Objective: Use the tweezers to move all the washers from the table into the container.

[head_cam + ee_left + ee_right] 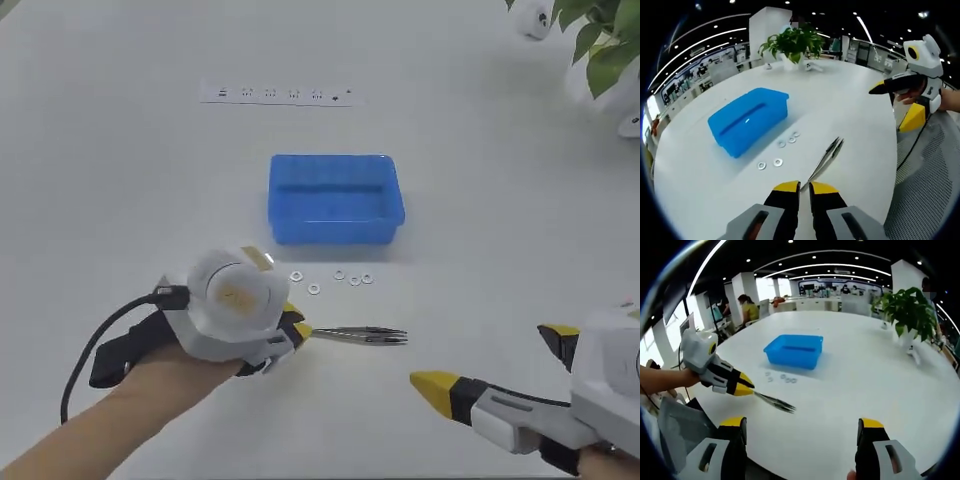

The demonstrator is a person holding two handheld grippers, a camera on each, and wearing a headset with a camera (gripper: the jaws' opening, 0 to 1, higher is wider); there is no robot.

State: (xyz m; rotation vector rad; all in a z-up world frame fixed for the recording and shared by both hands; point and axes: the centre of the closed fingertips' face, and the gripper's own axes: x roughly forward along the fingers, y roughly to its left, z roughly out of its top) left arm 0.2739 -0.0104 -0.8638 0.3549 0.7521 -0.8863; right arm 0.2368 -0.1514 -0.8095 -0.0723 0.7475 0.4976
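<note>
Nearest the person, the right tool (490, 355) hangs over the bench (120, 180) with its jaws spread wide, grasping nothing, well apart from the work. A little further in, the left tool (805, 187) is clenched on the rear end of the tweezers (825, 157), whose tips point off to the right and sit short of the washers (314, 289). Five of those lie loose on the bench in a small scatter, just in front of the blue container (335, 232).

To my eye the job is getting the tips onto the first washer. I'd swing them toward the nearest one, come in low and shallow, and straddle its edge before squeezing. A flat ring like that could easily skid.
</note>
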